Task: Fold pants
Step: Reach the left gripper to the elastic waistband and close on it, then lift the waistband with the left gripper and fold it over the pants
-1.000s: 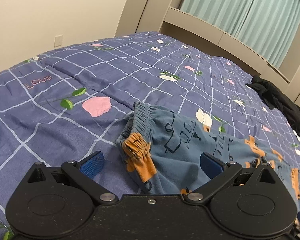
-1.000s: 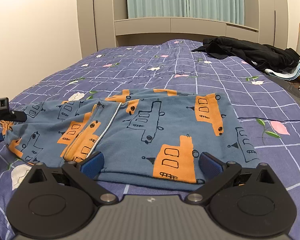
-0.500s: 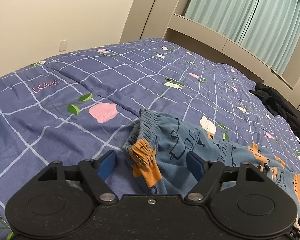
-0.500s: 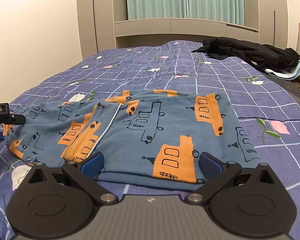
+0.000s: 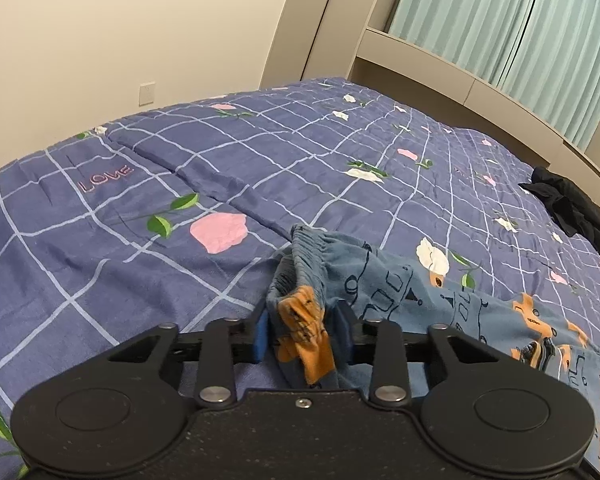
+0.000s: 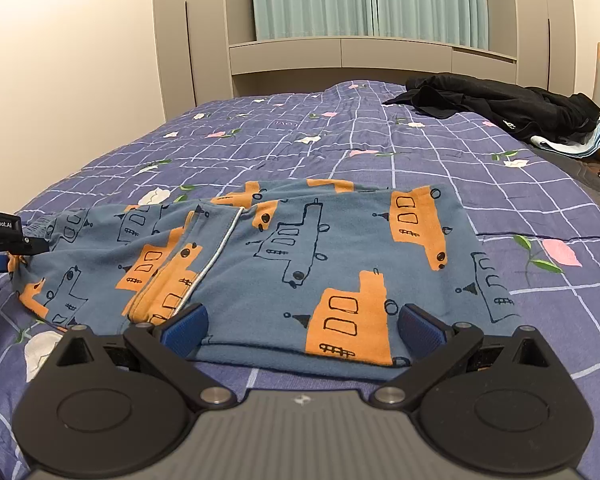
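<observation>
- The pants (image 6: 284, 264) lie flat on the bed (image 5: 180, 208), blue with orange cars, already doubled leg on leg — they begin just ahead of the right tool and stretch away to its left.
- The left tool (image 5: 304, 334) is closed on the bunched waistband (image 5: 306, 256) end; the cloth stands up between its blue pads and hangs down a little behind them.
- The right tool (image 6: 300, 326) has its jaws spread wide, one pad at each side of the near hem (image 6: 292, 354), and it holds nothing.
- In my opinion the step now is to take both ends, so the right tool should close on the hem, through all the layers and not only the top one.
- After that I would lift the two ends to the same height and carry one end over the other slowly, otherwise the soft cloth will sag in the middle and the edges will not meet.
- The left grip looks narrow; a hard pull may draw the waistband out of the pads.
- Ahead of both tools the bed is wide and bare, so there is room for the fold.
- Far ahead and to the right of the right tool lies a heap of black clothes (image 6: 500, 104) — well apart from the pants.
- To the left of the left tool the bed ends near the wall (image 5: 120, 40); I would keep the fold away from this edge.
</observation>
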The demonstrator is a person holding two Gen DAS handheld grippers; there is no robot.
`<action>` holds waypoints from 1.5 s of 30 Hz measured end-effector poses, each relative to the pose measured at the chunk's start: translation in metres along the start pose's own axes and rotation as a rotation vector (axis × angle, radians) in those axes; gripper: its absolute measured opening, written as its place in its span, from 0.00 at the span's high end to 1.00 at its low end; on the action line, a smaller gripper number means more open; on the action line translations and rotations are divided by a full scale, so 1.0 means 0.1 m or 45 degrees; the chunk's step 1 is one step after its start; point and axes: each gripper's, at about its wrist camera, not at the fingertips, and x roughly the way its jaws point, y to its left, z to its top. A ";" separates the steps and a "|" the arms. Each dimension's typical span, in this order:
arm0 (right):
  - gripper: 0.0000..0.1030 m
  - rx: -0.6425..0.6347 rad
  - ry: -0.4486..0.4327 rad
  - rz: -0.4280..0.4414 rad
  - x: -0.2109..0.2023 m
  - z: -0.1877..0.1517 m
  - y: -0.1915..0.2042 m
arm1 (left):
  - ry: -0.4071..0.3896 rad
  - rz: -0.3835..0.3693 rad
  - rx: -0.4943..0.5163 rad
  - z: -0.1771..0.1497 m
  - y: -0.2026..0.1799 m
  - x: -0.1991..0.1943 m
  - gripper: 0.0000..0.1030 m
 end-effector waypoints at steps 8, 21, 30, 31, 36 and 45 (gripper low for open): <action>0.00 0.009 -0.004 0.009 0.00 -0.01 0.00 | -0.023 0.016 0.024 0.04 -0.06 -0.06 0.78; 0.00 0.019 -0.002 0.016 0.01 -0.01 -0.01 | -0.194 -0.117 0.113 0.21 -0.42 -0.45 0.80; 0.00 0.024 0.021 0.020 0.02 0.02 -0.02 | -0.268 -0.229 0.237 0.31 -0.91 -0.77 0.80; 0.00 0.025 0.025 0.021 0.02 0.02 -0.02 | -0.281 -0.247 0.259 0.32 -0.99 -0.81 0.80; 0.00 0.054 0.038 0.045 -0.04 0.10 -0.07 | -0.322 -0.338 0.378 0.30 -1.40 -0.98 0.80; 0.00 0.132 -0.003 -0.083 -0.37 0.11 -0.55 | -0.318 -0.502 0.616 -0.01 -2.12 -1.12 0.80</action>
